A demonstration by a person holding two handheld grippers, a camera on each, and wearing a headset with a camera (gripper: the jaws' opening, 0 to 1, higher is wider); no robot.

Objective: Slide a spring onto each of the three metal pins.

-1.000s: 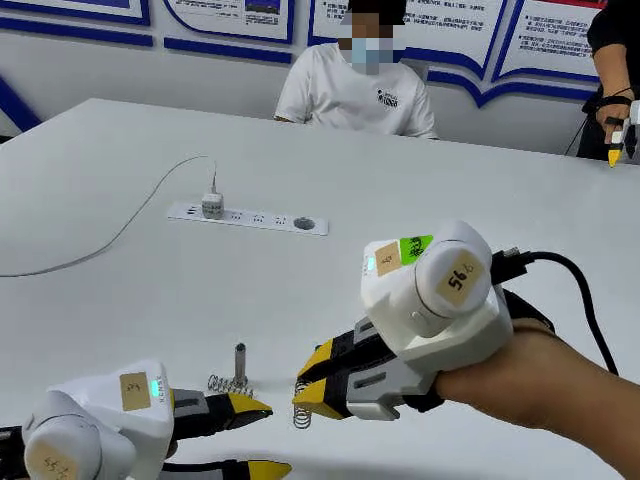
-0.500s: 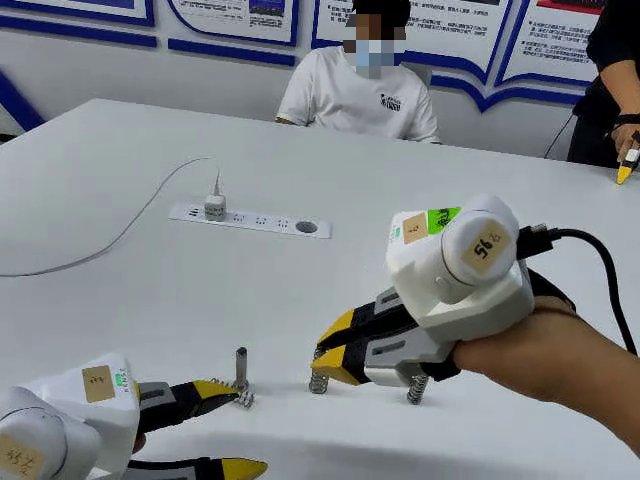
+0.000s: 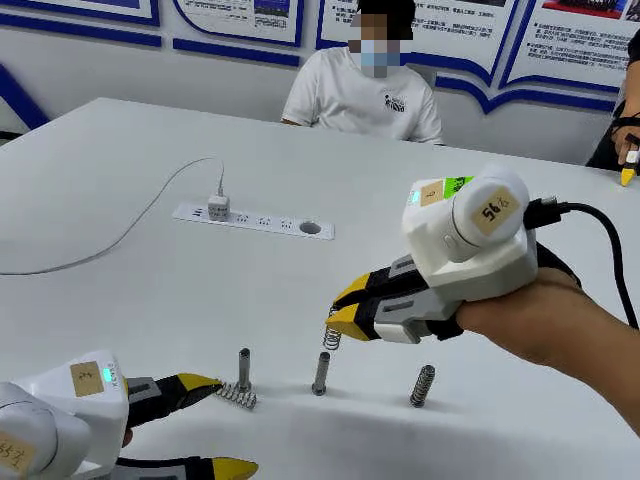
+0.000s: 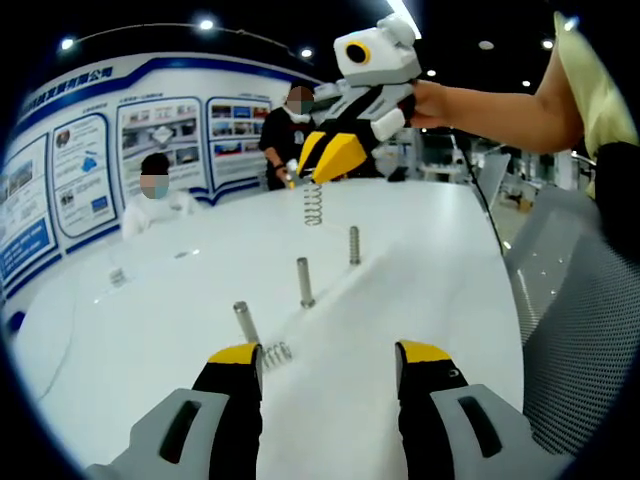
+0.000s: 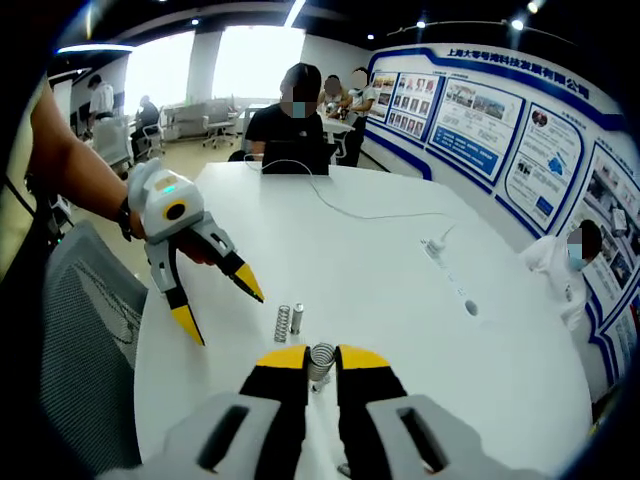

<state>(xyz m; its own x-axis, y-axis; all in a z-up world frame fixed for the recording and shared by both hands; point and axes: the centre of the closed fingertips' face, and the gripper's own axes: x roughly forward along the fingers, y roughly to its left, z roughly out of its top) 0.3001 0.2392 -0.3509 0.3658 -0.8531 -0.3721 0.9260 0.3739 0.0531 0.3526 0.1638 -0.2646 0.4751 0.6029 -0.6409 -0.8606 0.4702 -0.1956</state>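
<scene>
Three metal pins stand on the white table: a bare left pin (image 3: 244, 368), a bare middle pin (image 3: 320, 373) and a right pin (image 3: 423, 385) wearing a spring. My right gripper (image 3: 340, 310) hovers above the middle pin, shut on a spring (image 3: 331, 338) that hangs from its tips; that spring (image 5: 320, 362) sits between the jaws in the right gripper view. Another spring (image 3: 237, 395) lies flat beside the left pin. My left gripper (image 3: 220, 425) rests low at the near left, open, its upper tip close to the lying spring (image 4: 277, 352).
A white power strip (image 3: 255, 218) with a plugged charger (image 3: 218, 207) and a cable trailing left lies farther back. A person in a white shirt (image 3: 360, 90) sits at the far side. A black cord (image 3: 600, 260) runs from my right gripper.
My right gripper has risen from table level with the spring in its tips, uncovering the middle pin. The left gripper stays low and open.
</scene>
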